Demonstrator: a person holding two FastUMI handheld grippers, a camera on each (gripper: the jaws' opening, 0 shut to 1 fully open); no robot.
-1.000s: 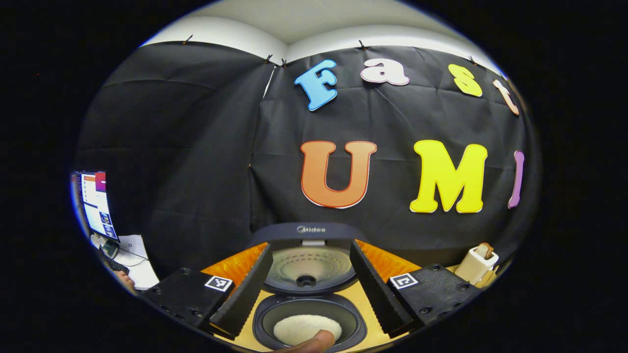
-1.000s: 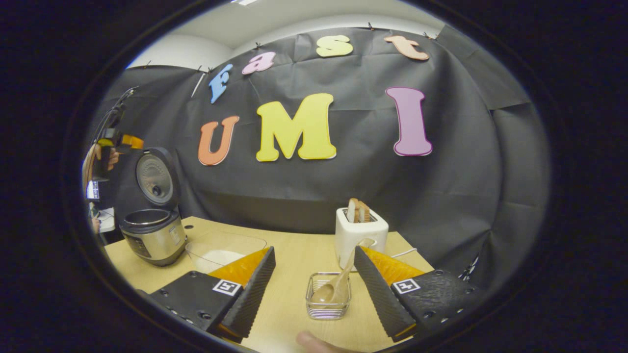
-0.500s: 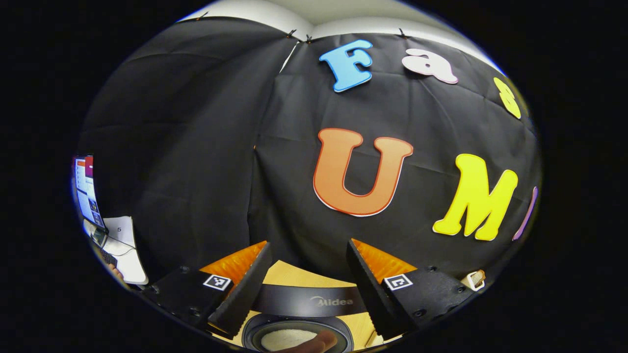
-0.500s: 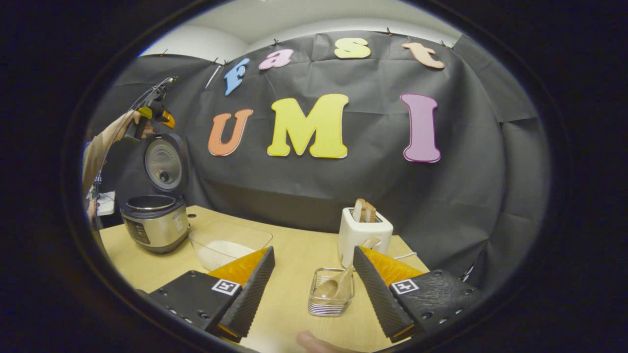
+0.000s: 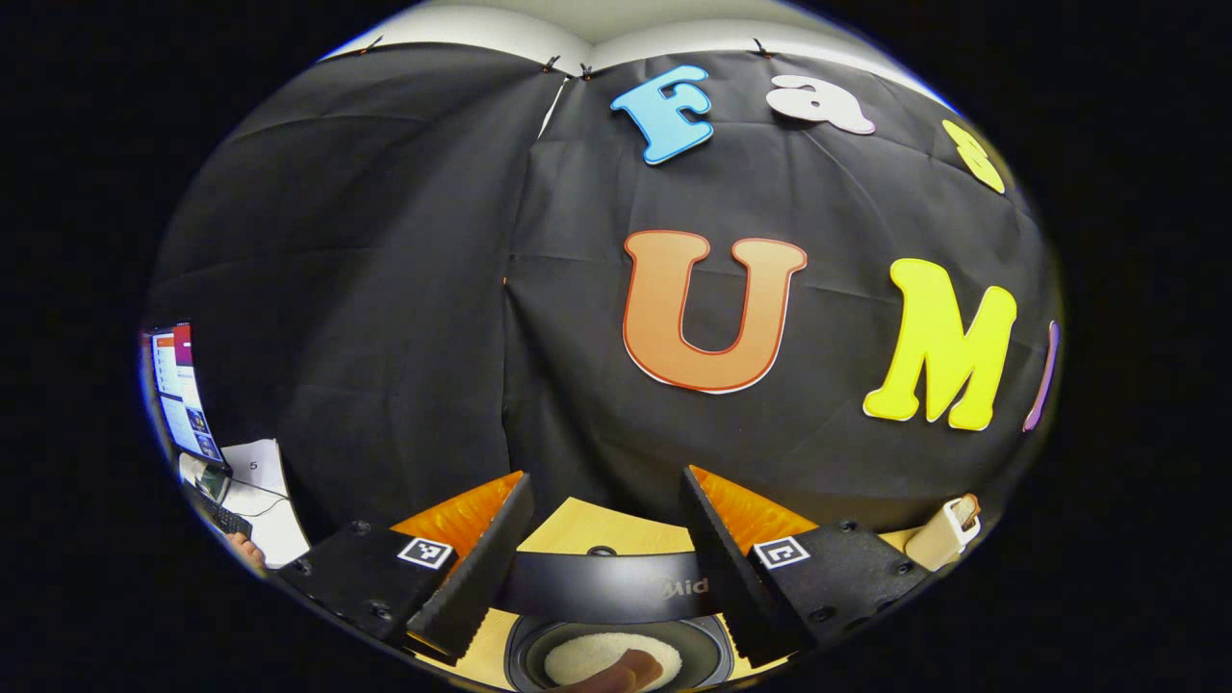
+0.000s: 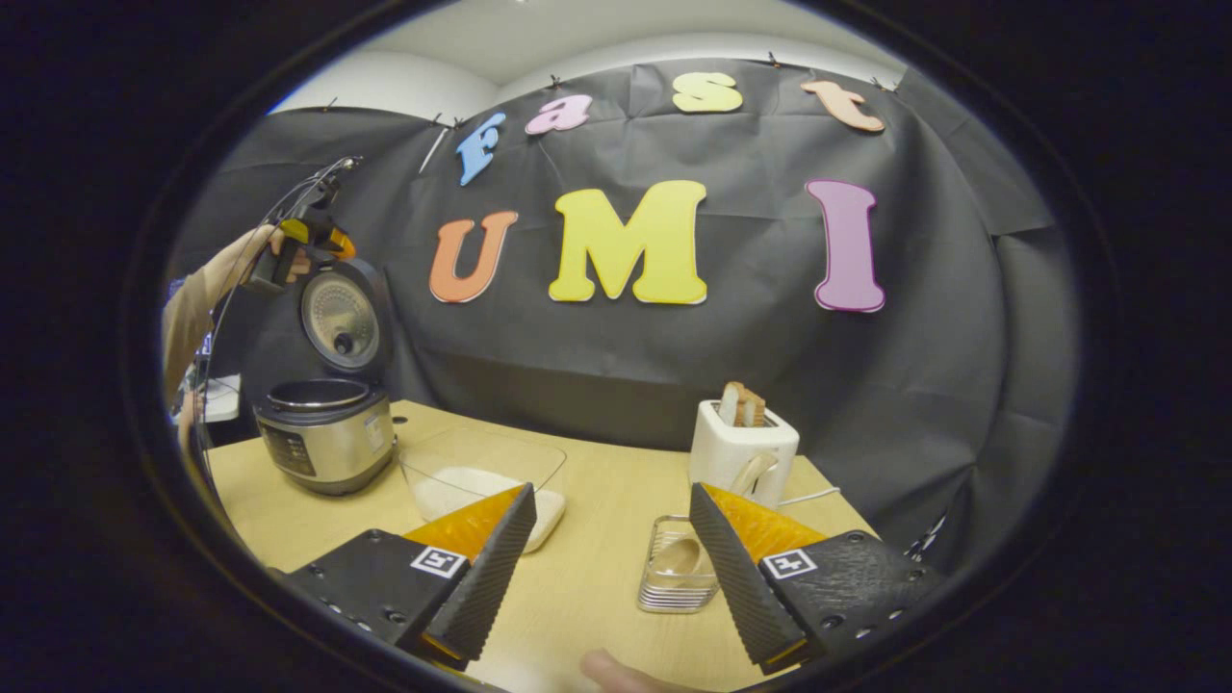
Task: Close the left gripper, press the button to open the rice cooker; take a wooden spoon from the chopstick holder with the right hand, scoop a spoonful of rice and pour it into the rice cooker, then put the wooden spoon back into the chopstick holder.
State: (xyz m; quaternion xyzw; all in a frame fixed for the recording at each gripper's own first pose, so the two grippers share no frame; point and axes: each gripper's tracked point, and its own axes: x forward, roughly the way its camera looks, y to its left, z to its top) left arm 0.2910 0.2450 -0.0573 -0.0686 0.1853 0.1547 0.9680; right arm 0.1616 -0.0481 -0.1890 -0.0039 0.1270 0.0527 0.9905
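Hovering right gripper (image 6: 608, 568), jaws wide, empty | wooden spoon (image 6: 681, 555) lies in wire basket (image 6: 664, 602) beside chopstick holder (image 6: 742, 450) | rice cooker (image 6: 327, 438) lid up | left gripper (image 5: 604, 544) open above it | approach handle squarely.

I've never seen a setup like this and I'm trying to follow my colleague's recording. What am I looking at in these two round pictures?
A person holds a two-finger gripper in each hand; a camera rides on each one. In the left gripper view, the left gripper is open above the rice cooker, lid up, rice inside. In the right gripper view, the right gripper is open and holds nothing, over a wooden table. On it stand the cooker, a clear bowl of rice, a wire basket with a wooden spoon and a white chopstick holder.
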